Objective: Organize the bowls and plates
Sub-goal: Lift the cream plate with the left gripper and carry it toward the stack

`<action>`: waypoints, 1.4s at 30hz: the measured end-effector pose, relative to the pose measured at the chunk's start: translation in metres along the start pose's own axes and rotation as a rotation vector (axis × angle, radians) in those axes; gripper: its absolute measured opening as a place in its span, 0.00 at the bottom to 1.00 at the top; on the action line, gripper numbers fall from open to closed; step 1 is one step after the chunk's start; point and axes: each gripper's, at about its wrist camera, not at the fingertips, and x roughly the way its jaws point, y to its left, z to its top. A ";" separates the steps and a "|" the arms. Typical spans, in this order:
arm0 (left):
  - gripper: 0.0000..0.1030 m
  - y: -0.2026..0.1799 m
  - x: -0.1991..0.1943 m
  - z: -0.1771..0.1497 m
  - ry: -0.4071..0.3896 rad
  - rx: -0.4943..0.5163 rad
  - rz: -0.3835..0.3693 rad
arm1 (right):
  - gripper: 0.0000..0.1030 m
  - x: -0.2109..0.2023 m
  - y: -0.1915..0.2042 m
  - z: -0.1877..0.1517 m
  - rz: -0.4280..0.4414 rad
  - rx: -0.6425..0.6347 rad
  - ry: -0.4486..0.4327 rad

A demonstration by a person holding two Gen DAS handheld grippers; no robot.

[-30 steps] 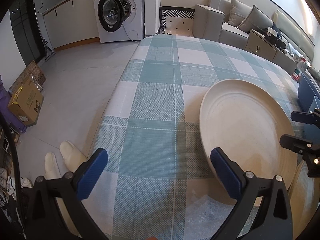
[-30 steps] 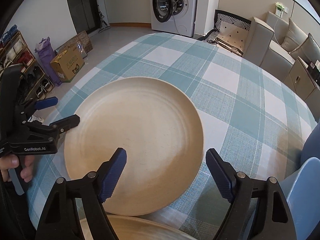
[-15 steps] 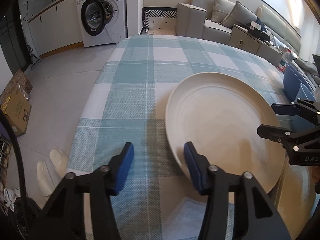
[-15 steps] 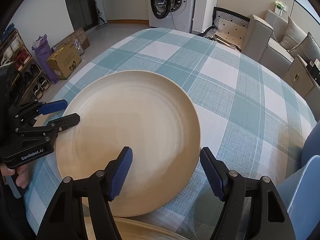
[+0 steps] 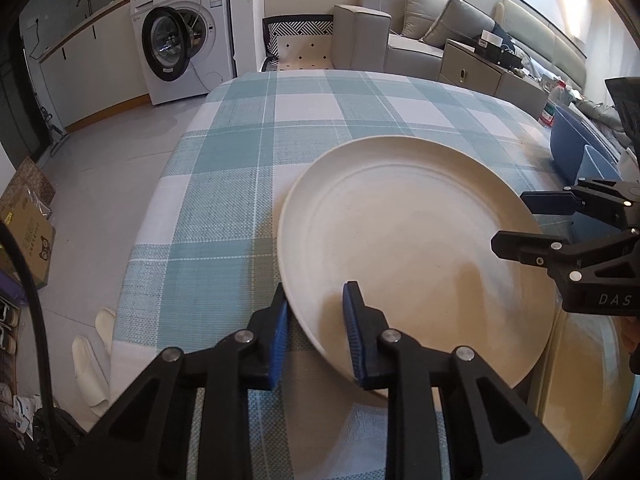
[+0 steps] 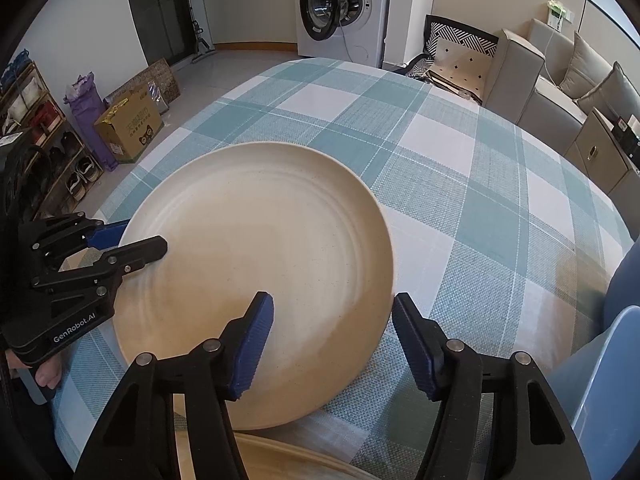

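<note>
Cream dinner plate (image 5: 408, 248) on the checked tablecloth (image 5: 248, 184) is pinched at its near rim by the left gripper (image 5: 316, 332); the right gripper (image 6: 332, 344) is held spread, empty. A level lift is advised.

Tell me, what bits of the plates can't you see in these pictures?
- Second plate: left wrist view, mostly cut off by the picture's corner and covered by the top plate.
- Top plate's underside: hidden in both views.
- Left gripper: lower pad's contact is behind the rim.
- Blue container: right wrist view, cut by the edge.
</note>
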 end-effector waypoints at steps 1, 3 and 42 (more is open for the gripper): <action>0.24 0.000 0.000 0.000 0.001 -0.002 -0.003 | 0.62 0.000 -0.001 0.000 0.005 0.003 -0.003; 0.24 0.001 0.000 0.000 0.001 -0.002 0.000 | 0.62 -0.001 -0.002 -0.001 0.016 0.011 -0.008; 0.24 -0.001 -0.026 0.007 -0.066 -0.007 0.012 | 0.62 -0.053 0.006 0.002 -0.021 0.002 -0.146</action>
